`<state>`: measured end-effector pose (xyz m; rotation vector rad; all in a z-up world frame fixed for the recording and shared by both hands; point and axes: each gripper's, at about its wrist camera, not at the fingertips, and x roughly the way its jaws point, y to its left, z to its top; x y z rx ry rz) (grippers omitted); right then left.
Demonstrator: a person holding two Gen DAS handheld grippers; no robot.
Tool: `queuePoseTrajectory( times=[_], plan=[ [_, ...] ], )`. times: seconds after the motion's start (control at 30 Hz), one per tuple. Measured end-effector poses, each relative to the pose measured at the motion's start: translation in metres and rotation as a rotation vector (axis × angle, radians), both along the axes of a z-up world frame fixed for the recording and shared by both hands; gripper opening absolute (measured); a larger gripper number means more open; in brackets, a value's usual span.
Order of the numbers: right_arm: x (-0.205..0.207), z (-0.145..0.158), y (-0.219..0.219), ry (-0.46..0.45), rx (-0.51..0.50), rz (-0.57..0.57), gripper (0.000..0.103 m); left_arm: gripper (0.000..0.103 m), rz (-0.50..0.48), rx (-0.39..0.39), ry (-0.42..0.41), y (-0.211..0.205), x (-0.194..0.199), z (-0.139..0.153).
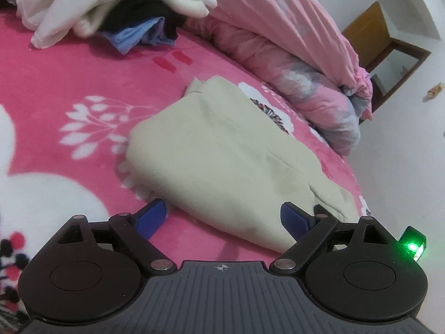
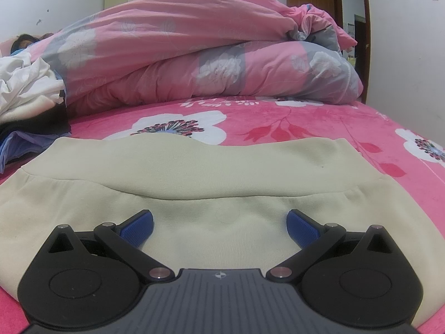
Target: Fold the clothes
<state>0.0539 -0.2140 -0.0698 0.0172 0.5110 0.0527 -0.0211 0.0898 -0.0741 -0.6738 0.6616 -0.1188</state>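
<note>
Left claw (image 1: pixel 222 217) view alone shows the cream garment (image 1: pixel 222 150) folded.

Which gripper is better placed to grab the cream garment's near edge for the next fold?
Probably left: the left gripper straddles the cream garment at its edge, open. The right gripper hovers over mid-fabric.

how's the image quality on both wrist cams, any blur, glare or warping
Left wrist view: soft motion blur on the cream garment and pink blanket, horizon tilted, a green indicator light blooming at lower right. Right wrist view: sharper, the garment's waistband seam crisp, strong fisheye bowing of the bed edge and door frame. Both: even indoor light, faint shadows.
</note>
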Motion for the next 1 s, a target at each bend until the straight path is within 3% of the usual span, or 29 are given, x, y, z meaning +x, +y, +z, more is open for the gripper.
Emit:
queuePoseTrajectory(
  times=[0.13, 0.3, 0.57, 0.83, 1.0],
  plan=[
    [0.0, 0.0, 0.0, 0.0, -0.001, -0.001, 0.103, 0.087, 0.024, -0.025, -0.005, -0.001, 0.014, -0.003],
    [0.0, 0.0, 0.0, -0.001, 0.002, 0.0, 0.103, 0.083, 0.045, 0.008, -0.017, -0.005, 0.027, -0.005],
    [0.0, -0.001, 0.0, -0.004, 0.003, -0.001, 0.103, 0.064, 0.121, 0.059, -0.061, -0.013, 0.039, -0.011],
    [-0.001, -0.002, -0.001, -0.01, 0.009, -0.001, 0.103, 0.032, 0.14, 0.239, -0.14, -0.032, 0.036, 0.005],
    [-0.001, -0.002, -0.001, -0.015, 0.015, 0.0, 0.103, 0.026, 0.143, 0.299, -0.2, -0.042, 0.033, 0.023]
  ],
)
